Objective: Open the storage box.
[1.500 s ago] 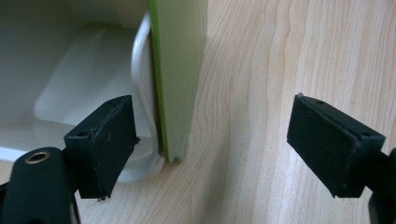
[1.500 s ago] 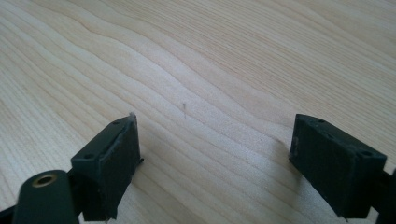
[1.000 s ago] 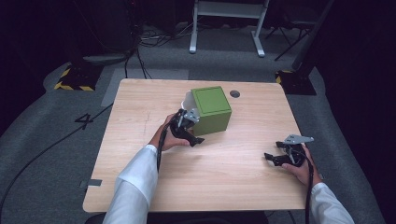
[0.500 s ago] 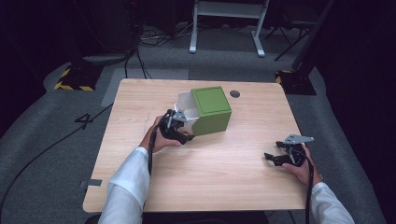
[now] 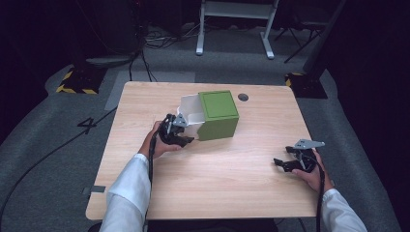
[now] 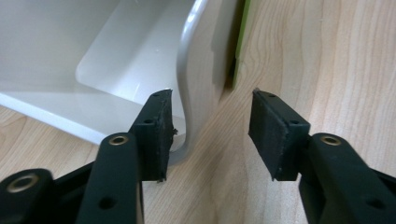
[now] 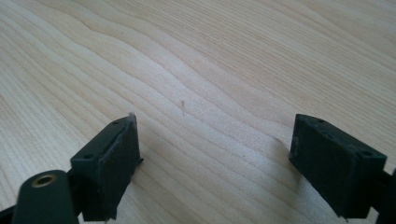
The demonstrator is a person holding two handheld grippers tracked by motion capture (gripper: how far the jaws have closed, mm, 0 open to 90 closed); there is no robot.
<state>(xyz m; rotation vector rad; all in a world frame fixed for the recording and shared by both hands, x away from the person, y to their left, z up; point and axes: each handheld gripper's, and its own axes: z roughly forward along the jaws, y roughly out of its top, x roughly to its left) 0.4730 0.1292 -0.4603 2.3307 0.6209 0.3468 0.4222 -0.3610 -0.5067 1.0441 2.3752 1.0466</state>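
Note:
A green box (image 5: 218,113) stands at the middle back of the wooden table (image 5: 232,188). A white drawer (image 5: 192,112) sticks out of its left side. My left gripper (image 5: 183,130) is at the drawer's outer end, open. In the left gripper view the drawer's curved front wall (image 6: 187,93) stands between the jaws, close to the left pad (image 6: 156,135), and a strip of the green box (image 6: 243,37) shows behind it. The drawer's inside (image 6: 116,60) looks bare. My right gripper (image 5: 283,162) lies near the table's front right, open over bare wood (image 7: 215,154).
A dark round grommet (image 5: 243,97) sits in the tabletop just right of the box. Beyond the table's far edge are a white stand's legs (image 5: 232,29), floor cables (image 5: 154,38) and a yellow-and-black striped base (image 5: 77,79).
My left gripper has moved left, away from the green box, and the white drawer has slid out with it. The right gripper has stayed put.

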